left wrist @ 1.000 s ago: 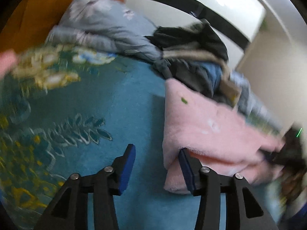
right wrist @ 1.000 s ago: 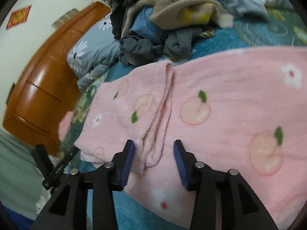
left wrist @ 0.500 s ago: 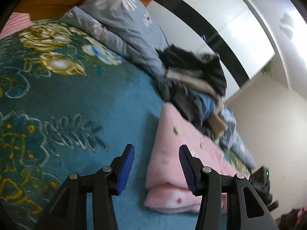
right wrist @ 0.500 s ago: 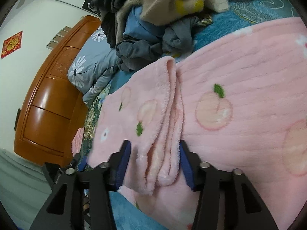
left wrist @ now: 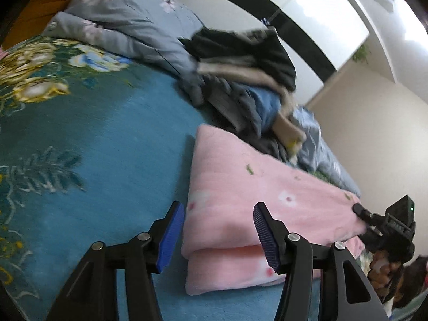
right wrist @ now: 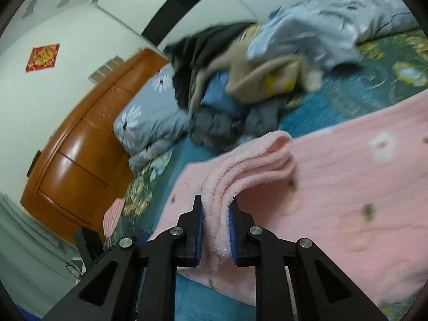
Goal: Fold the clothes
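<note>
A pink fleece garment (left wrist: 240, 192) with peach and flower prints lies folded on the teal floral bedspread (left wrist: 93, 133). My left gripper (left wrist: 218, 234) is open, its blue pads straddling the garment's near left corner without closing on it. In the right wrist view my right gripper (right wrist: 217, 230) is shut on a bunched fold of the pink garment (right wrist: 334, 187), lifting that edge off the layer below. The right gripper (left wrist: 385, 227) also shows at the far right of the left wrist view, held by a hand.
A heap of dark, blue and beige clothes (left wrist: 248, 80) sits behind the pink garment, next to a grey flowered pillow (left wrist: 128, 13). A wooden headboard (right wrist: 77, 144) stands at the bed's end. White wardrobe doors (left wrist: 307, 13) rise beyond.
My right gripper closed on the pink fold that stood between its open pads and raised it. My left gripper moved toward the garment's corner, which now lies between its pads.
</note>
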A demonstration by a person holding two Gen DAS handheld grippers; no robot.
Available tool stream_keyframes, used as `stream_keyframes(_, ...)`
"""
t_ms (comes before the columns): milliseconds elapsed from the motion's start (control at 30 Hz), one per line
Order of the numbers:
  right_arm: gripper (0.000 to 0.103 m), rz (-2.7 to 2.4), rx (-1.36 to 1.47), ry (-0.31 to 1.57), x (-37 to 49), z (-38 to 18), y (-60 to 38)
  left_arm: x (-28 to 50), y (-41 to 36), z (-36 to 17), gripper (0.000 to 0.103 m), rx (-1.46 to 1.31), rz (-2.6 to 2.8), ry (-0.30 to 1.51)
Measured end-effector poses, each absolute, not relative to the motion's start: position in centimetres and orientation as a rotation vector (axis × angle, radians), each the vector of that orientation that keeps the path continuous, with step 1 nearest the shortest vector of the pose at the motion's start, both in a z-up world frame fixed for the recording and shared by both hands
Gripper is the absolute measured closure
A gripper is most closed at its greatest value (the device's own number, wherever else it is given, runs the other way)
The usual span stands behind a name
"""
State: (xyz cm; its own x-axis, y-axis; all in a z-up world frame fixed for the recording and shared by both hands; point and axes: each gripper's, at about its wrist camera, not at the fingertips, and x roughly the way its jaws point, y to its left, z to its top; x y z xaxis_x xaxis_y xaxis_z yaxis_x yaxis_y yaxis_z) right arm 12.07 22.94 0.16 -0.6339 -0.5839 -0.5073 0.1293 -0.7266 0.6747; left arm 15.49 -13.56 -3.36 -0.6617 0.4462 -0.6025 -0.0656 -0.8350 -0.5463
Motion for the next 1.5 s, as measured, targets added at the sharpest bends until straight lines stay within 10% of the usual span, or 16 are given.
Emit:
stream_keyframes(567,0.078,-2.596,1.19,-0.968,17.4,-4.4,30.7,15.9,-11.5,-1.9,0.042,-1.226,2.82,-0.423)
stream_keyframes(700,0.051,-2.74,1.053,-1.11,22.5,-3.1,36.2,15.5,-7.0,0.2,0.042,-1.141,2.774,-0.294)
stream_keyframes(967,0.037,-2.857,0.931,-1.511,28.6,-4.7,44.8,14.4,7.2,0.6,0.042,-1.056,2.569,0.042)
stream_keyframes(1500,0.034,-2.704,0.83,-1.797,25.2,-7.2,48.9,13.3,13.4,-2.3,0.041,-1.168,2.498,0.147)
